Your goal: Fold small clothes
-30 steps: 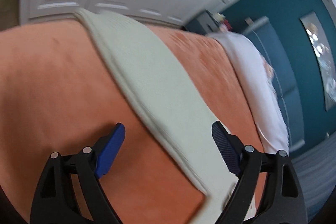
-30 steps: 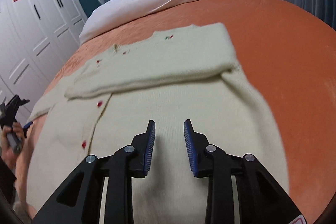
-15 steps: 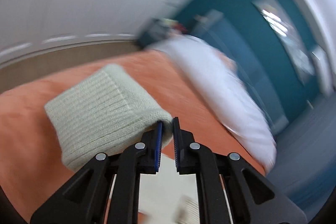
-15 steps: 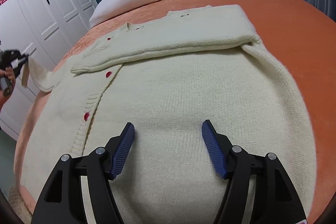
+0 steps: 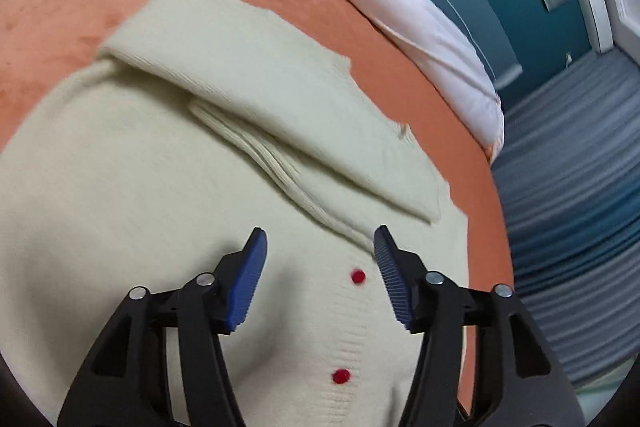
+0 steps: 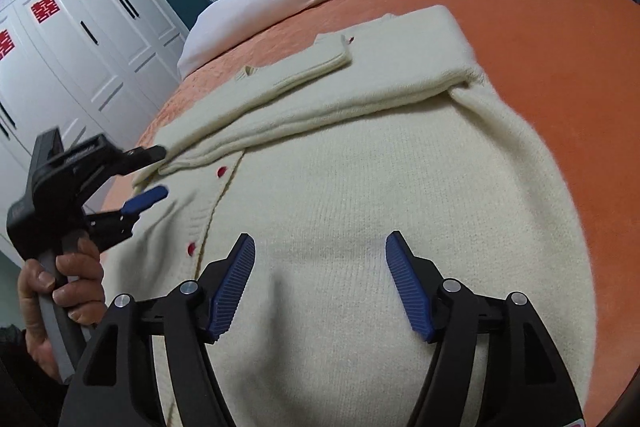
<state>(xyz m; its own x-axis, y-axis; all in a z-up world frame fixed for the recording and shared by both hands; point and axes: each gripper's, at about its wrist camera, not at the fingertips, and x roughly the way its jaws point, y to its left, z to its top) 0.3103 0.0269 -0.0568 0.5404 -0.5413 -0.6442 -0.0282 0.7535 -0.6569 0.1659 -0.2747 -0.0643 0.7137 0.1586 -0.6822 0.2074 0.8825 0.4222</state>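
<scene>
Both grippers, left gripper (image 5: 318,275) and right gripper (image 6: 320,285), hang released, nothing between their jaws; the left's have just been opening. Below them the cardigan (image 6: 360,211) lies across the orange bed (image 6: 560,39), its sleeves (image 6: 304,67) folded along the far edge. Its near hem seems closer to the right gripper.

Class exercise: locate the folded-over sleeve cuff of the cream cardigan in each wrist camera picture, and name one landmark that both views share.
Left wrist view: the ribbed sleeve cuff lies at centre, tucked under the other folded sleeve.
Right wrist view: the sleeve cuff lies upper centre, on top of the folded sleeves.
Shared landmark: the red buttons along the cardigan's front edge.
</scene>
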